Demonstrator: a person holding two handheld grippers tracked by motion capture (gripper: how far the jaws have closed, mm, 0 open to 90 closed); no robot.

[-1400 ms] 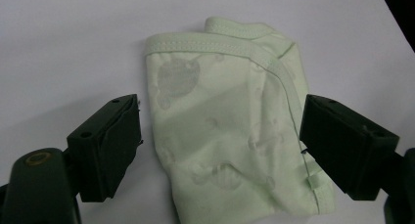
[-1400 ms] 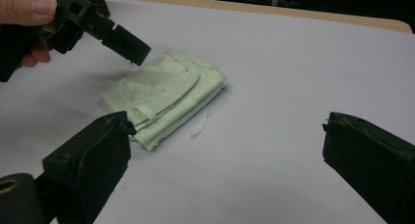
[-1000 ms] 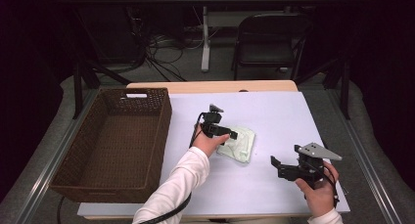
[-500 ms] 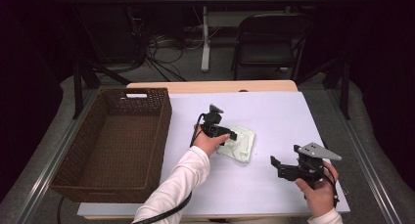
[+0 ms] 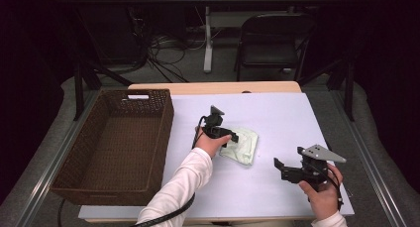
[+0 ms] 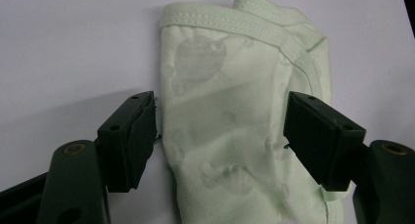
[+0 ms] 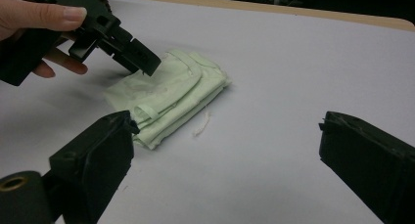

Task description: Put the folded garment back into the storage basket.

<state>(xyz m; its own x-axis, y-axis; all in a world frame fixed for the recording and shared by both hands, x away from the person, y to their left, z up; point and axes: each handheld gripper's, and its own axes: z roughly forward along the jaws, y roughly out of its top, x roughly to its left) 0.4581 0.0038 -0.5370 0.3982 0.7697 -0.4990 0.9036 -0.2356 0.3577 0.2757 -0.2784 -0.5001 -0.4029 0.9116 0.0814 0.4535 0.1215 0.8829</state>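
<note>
A folded pale green garment (image 5: 243, 146) lies flat on the white table (image 5: 282, 113), right of centre. My left gripper (image 5: 232, 137) points down over its near-left part. In the left gripper view the garment (image 6: 220, 82) lies between the two jaws of the left gripper (image 6: 221, 136). The jaws have just been closing, but the cloth is not bunched or pinched. My right gripper (image 5: 278, 168) hangs above the front right of the table, held in a hand. Its jaws stand wide apart with nothing between them (image 7: 225, 155), and they face the garment (image 7: 171, 97).
A large brown wicker basket (image 5: 166, 133) stands on the table's left side with nothing in it. A short loose thread (image 7: 203, 123) lies beside the garment. Behind the table are a dark chair (image 5: 275, 38) and cables on the floor.
</note>
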